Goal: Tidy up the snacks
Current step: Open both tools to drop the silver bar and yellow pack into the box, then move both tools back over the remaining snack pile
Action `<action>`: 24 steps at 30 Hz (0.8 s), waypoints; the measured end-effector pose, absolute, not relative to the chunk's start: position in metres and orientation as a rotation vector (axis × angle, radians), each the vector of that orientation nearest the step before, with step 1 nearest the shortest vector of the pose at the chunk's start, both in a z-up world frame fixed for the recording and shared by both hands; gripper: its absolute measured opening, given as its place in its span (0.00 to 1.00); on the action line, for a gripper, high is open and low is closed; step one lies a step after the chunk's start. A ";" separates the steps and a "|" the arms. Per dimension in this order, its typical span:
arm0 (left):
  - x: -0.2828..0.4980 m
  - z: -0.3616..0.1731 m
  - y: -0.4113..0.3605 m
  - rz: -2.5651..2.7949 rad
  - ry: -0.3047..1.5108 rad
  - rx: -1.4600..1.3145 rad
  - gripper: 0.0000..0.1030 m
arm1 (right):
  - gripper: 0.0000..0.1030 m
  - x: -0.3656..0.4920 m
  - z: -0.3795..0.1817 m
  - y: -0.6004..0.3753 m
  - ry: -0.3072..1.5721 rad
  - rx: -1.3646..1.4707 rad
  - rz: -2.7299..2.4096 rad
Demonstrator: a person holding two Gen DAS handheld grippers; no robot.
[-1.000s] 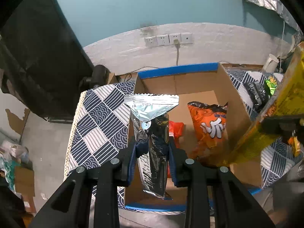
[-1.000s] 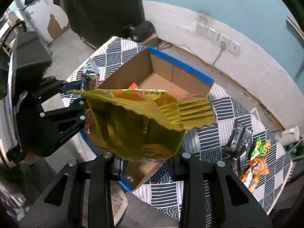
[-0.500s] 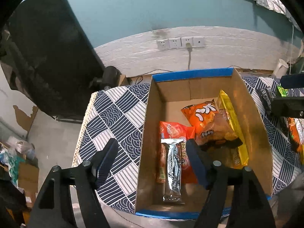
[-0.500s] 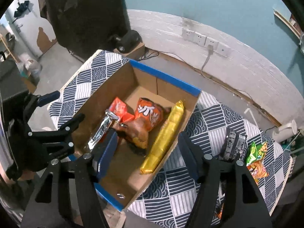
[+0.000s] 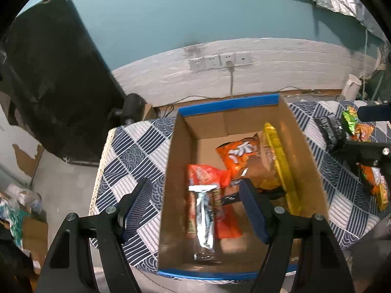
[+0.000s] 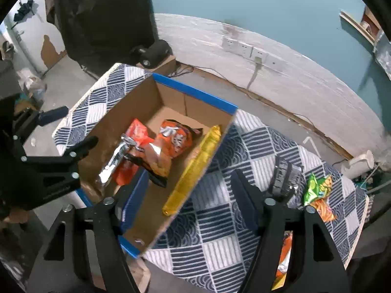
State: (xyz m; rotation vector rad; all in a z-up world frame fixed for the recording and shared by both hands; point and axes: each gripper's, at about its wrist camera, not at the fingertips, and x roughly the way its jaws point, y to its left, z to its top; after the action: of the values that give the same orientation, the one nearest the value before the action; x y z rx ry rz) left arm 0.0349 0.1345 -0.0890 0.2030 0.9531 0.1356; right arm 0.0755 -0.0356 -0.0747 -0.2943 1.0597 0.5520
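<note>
Now we hold both the left gripper [image 5: 195,202] and right gripper [image 6: 189,191] spread wide and empty above the cardboard box [image 6: 171,84]. The loose snack packets [image 6: 317,190] lie on the checked cloth [image 6: 234,222], right of the box and nearer our right hand, so that one should probably reach next.

brown blue-rimmed box [image 5: 303,146], yellow packet [image 5: 281,161], navy-white checked tablecloth [image 5: 136,151]

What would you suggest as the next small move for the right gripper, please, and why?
Probably swing the right gripper rightward toward the black packet on the checked cloth. Both grippers are open and empty, four snacks already lie in the cardboard box, and the black packet looks like the nearest loose snack.
</note>
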 end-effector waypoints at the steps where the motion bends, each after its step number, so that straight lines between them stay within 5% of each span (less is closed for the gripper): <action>1: 0.036 -0.087 0.128 0.128 0.949 0.210 0.76 | 0.73 0.075 -0.076 -0.043 1.058 -0.295 0.542; 24: 0.061 -0.100 0.007 -0.072 1.023 0.236 0.77 | 0.73 0.082 -0.096 -0.213 1.083 -0.161 0.289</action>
State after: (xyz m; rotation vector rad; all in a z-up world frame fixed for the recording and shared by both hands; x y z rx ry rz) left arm 0.0612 0.0066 -0.0999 0.2362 1.0235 -0.0724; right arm 0.0816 -0.2134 -0.0959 -0.1614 1.0831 0.2894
